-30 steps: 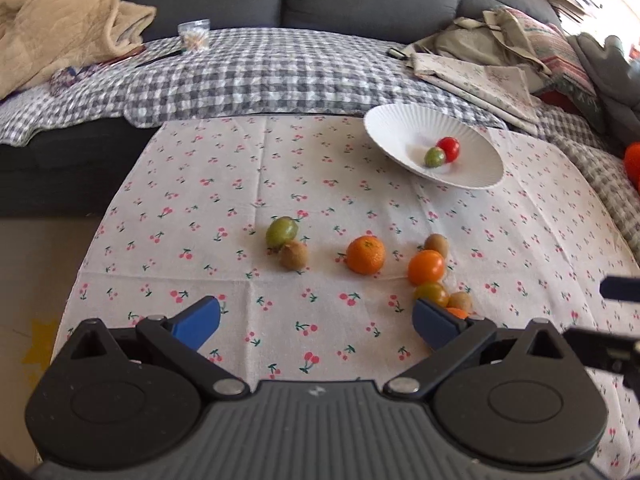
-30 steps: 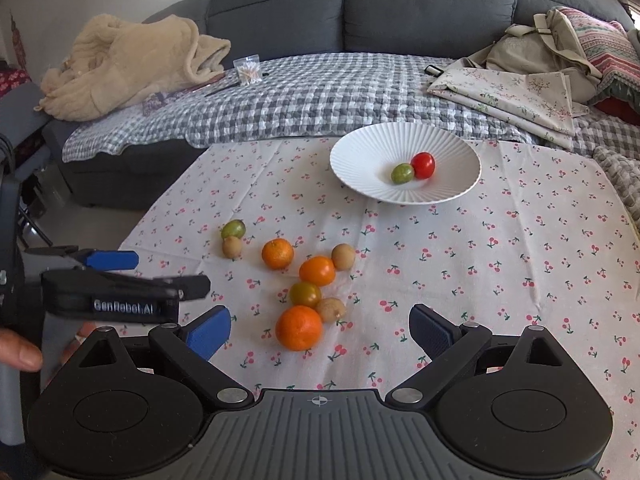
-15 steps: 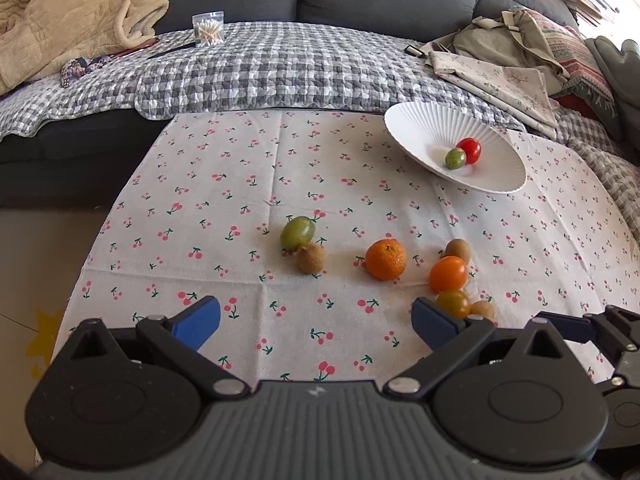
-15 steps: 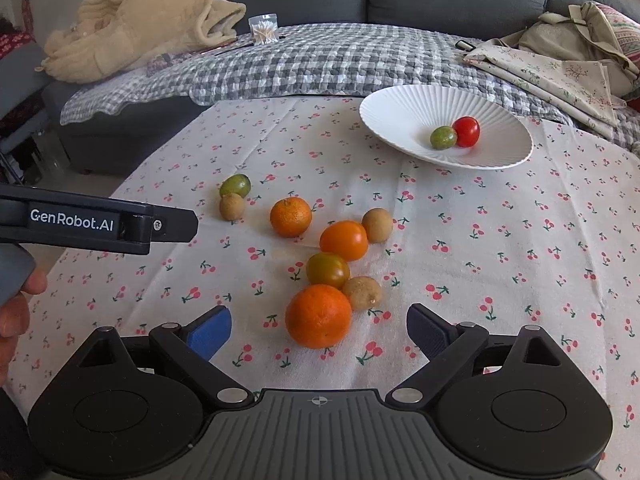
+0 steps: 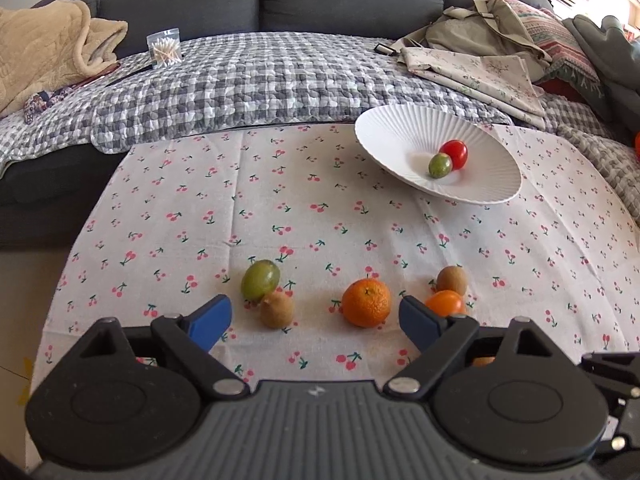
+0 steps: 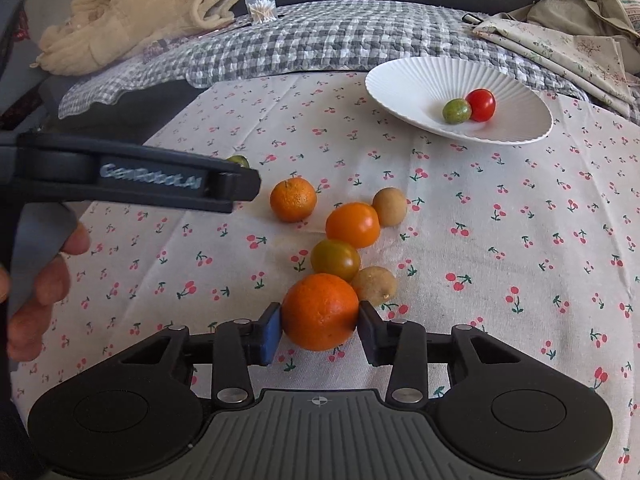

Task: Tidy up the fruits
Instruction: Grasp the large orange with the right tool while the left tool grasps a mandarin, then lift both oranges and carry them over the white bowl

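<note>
From my left wrist view, the left gripper point(image 5: 315, 322) blocks part of the smooth orange fruit point(image 5: 445, 303) behind its right pad, and only a brown sliver point(image 5: 483, 361) of another fruit shows through the linkage below it. At the right edge, an orange shape point(image 5: 637, 145) past the white plate point(image 5: 400, 128) is cut off; I can't name it. On the right wrist view, the left gripper's dark arm point(image 6: 132, 178) covers most of a green fruit point(image 6: 237, 161), well short of the plate. The hand point(image 6: 36, 280) runs off the left edge.
</note>
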The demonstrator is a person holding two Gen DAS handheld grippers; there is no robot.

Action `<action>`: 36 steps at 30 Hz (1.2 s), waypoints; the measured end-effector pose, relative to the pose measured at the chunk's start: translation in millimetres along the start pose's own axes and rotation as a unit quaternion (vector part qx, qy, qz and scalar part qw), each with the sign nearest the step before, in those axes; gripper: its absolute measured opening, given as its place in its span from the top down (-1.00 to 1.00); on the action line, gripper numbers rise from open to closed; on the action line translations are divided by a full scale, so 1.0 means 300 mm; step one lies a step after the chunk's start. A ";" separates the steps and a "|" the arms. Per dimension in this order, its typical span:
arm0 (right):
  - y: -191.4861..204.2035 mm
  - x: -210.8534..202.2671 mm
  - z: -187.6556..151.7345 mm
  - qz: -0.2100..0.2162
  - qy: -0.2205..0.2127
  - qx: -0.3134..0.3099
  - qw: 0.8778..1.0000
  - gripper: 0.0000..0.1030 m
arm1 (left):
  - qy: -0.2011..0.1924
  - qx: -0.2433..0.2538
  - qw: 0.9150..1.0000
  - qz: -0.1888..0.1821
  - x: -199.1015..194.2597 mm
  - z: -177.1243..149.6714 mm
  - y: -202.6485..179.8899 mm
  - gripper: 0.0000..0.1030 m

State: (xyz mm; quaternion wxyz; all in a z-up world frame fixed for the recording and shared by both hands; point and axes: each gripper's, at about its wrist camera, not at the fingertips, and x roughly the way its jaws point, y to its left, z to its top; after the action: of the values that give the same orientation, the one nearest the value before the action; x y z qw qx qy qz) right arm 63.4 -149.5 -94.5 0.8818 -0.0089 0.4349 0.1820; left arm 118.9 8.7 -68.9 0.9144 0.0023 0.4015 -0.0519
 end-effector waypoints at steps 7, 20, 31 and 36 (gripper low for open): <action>-0.033 -0.092 0.029 0.001 -0.005 0.040 0.999 0.24 | 0.018 -0.030 0.999 -0.008 0.108 0.004 -0.037 -0.52; -0.041 -0.154 0.050 0.006 -0.020 0.043 0.999 0.24 | 0.030 0.049 0.998 0.005 0.184 -0.028 -0.132 0.35; -0.079 -0.200 0.066 0.006 -0.037 0.051 0.998 0.24 | 0.018 0.036 0.999 -0.024 0.112 -0.017 -0.132 0.37; -0.109 -0.234 0.082 0.003 -0.053 0.051 0.997 0.24 | -0.013 0.042 0.998 -0.034 0.031 0.006 -0.138 0.37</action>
State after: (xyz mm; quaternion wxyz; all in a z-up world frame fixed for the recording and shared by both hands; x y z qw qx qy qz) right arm 54.2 -197.7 -29.8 0.9022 0.0472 0.3967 0.1626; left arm 122.4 -33.5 -72.8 0.9165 0.0261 0.3867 -0.0993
